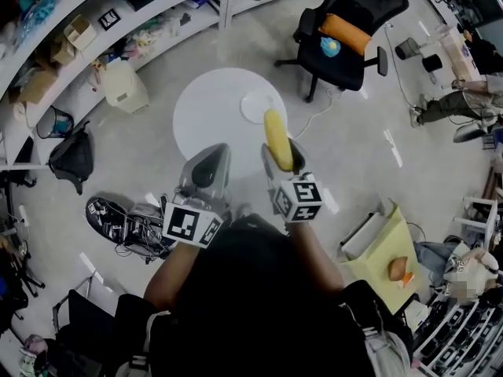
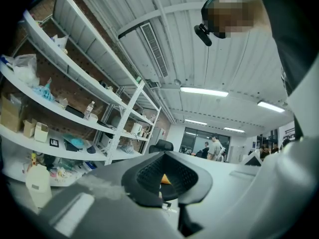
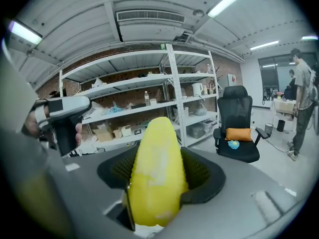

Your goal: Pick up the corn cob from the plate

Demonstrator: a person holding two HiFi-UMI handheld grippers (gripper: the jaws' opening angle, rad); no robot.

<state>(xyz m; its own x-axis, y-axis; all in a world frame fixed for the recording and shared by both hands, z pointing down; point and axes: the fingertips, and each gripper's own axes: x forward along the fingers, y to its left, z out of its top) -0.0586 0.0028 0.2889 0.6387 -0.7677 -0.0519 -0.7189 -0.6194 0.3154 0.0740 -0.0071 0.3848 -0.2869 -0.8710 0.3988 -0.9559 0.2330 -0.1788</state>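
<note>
A yellow corn cob (image 1: 277,138) is clamped between the jaws of my right gripper (image 1: 281,155), held in the air over the near side of the round white table (image 1: 206,116). In the right gripper view the corn cob (image 3: 155,168) stands up between the black pads (image 3: 204,176) and points away from me. The white plate (image 1: 253,107) lies bare on the table just beyond the cob's tip. My left gripper (image 1: 209,165) hovers at the table's near edge, left of the cob, jaws together with nothing in them (image 2: 167,176).
A black office chair (image 1: 346,30) with an orange cushion stands beyond the table to the right. White shelving (image 1: 118,22) full of boxes runs along the far left. A black bag (image 1: 72,159) and cables lie on the floor to the left. People stand at the far right.
</note>
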